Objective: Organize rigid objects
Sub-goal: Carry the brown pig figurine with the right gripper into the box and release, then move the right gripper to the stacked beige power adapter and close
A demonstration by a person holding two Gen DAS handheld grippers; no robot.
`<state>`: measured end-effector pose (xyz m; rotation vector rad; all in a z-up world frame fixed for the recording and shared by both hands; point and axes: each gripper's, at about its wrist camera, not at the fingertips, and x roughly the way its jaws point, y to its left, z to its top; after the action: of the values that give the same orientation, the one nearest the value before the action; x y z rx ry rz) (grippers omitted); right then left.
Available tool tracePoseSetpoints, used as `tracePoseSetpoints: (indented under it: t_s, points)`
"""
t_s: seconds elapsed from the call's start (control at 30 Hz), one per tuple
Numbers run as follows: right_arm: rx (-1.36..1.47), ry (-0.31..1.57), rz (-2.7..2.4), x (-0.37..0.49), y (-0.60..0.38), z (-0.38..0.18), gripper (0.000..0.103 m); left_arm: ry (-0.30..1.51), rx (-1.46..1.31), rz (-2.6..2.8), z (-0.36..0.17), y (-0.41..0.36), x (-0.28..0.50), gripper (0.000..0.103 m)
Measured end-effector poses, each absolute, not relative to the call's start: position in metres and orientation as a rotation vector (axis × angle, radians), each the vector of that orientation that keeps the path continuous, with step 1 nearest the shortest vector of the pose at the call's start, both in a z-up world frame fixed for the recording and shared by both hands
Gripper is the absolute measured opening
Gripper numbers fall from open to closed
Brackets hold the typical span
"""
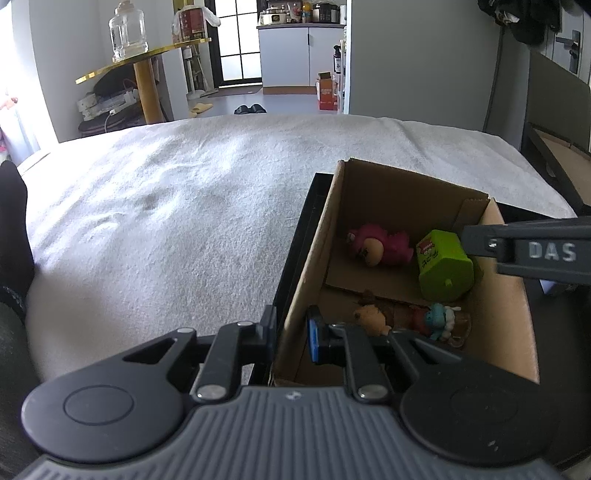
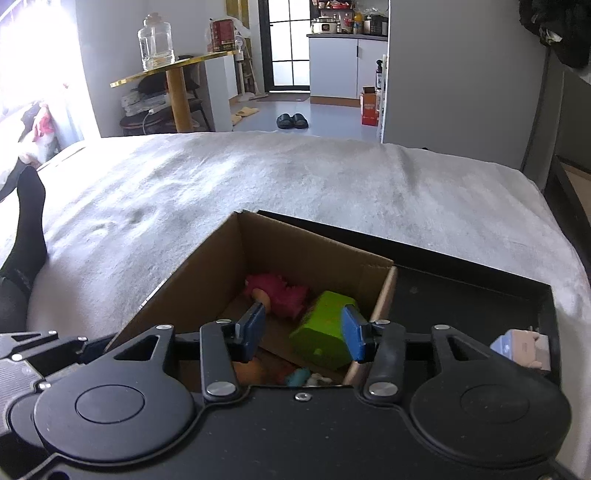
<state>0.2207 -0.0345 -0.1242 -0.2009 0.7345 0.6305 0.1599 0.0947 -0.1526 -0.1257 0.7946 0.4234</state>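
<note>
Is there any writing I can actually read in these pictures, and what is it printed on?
"DAS": raised letters on the side of the right gripper, seen from the left wrist view.
Green toy block: a red and white sticker with dark characters below, too blurred to read.
Red-labelled container on the gold table: label too small to read.
Orange carton on the floor: print too small to read.
Nothing else is legible.

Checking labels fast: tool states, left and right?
Left tool: closed on the cardboard box wall.
Right tool: open, over the green toy.
</note>
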Motion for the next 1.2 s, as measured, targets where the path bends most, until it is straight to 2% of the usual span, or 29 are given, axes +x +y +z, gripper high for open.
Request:
tracePoseSetpoints:
  t_s: [0.13,0.27,0.33,0.43,0.5,0.53,0.7,0.93,1.0,1.13,1.2]
  points:
    - [-0.185,0.740,0.616,0.221,-0.045,-0.122,0.046,0.799,-0.123,0.426,-0.152,0.094,0.161,0.017]
    - [-0.170,0.744,0.597,0.220,-0.058,-0.120,0.052,0.819,-0.098,0.434,-0.151,0.092,0.163,0.021]
    - [-0.168,0.741,0.581,0.219,-0.065,-0.119,0.056,0.834,-0.093,0.441,-0.152,0.092,0.164,0.027]
    - [-0.162,0.736,0.555,0.219,-0.076,-0.116,0.066,0.839,-0.089,0.449,-0.152,0.090,0.164,0.045]
    - [-0.161,0.719,0.531,0.218,-0.084,-0.114,0.080,0.838,-0.077,0.463,-0.152,0.089,0.164,0.056]
    - [-0.163,0.710,0.518,0.218,-0.089,-0.113,0.082,0.838,-0.066,0.471,-0.152,0.088,0.164,0.057]
    - [-0.143,0.720,0.485,0.220,-0.112,-0.116,0.084,0.838,-0.044,0.480,-0.150,0.084,0.164,0.065]
    - [-0.119,0.733,0.447,0.222,-0.138,-0.120,0.084,0.842,-0.002,0.453,-0.148,0.071,0.166,0.070]
    - [-0.112,0.735,0.437,0.223,-0.144,-0.121,0.085,0.839,0.016,0.464,-0.147,0.068,0.167,0.076]
    - [-0.089,0.749,0.428,0.225,-0.154,-0.122,0.089,0.832,0.033,0.464,-0.145,0.064,0.168,0.078]
    - [-0.086,0.744,0.418,0.225,-0.159,-0.122,0.095,0.834,0.035,0.456,-0.145,0.062,0.169,0.079]
